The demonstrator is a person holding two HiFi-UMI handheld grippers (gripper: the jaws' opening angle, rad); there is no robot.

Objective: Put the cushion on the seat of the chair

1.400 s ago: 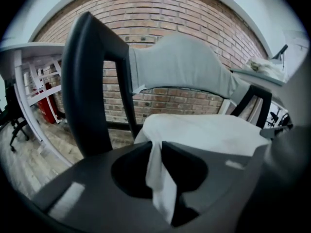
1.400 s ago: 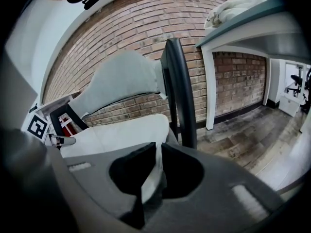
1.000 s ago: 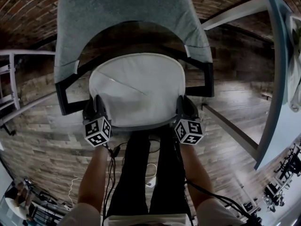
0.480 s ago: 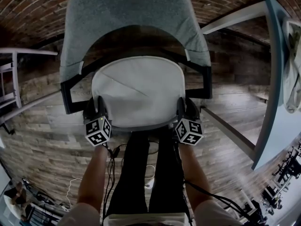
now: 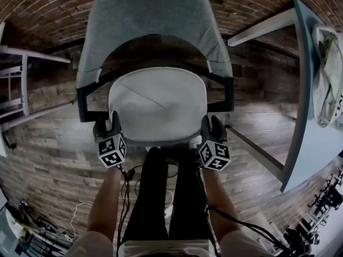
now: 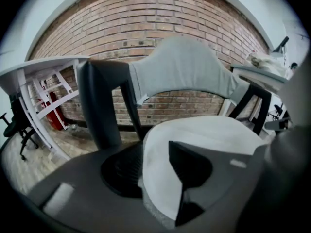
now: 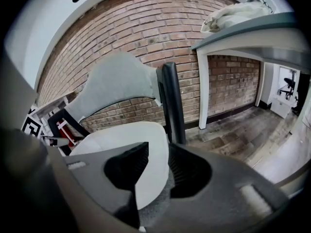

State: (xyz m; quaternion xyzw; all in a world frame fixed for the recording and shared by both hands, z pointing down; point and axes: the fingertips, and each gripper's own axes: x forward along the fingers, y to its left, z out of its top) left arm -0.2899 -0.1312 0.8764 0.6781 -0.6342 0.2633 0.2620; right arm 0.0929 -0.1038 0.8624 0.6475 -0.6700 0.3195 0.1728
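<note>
White padded cushion [image 5: 158, 103] is found lying flat on the seat of the grey fabric-backed chair [image 5: 150, 15]. Both the left gripper [image 5: 107, 123] and right gripper [image 5: 211, 125] have just been opened wide, the cushion's front corners seen in the gaps, unpressed. A corner could be snagged and dragged forward if the jaws are withdrawn low.

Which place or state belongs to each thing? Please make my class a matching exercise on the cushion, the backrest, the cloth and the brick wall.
Things:
1. cushion
2. backrest
3. cloth
4. brick wall

Places or states:
a. heaped on the table
b. white, lying flat on the seat
c. grey, arching above the seat
d. red-brown, at the very back

Pairs: 1-b, 2-c, 3-a, 4-d
</note>
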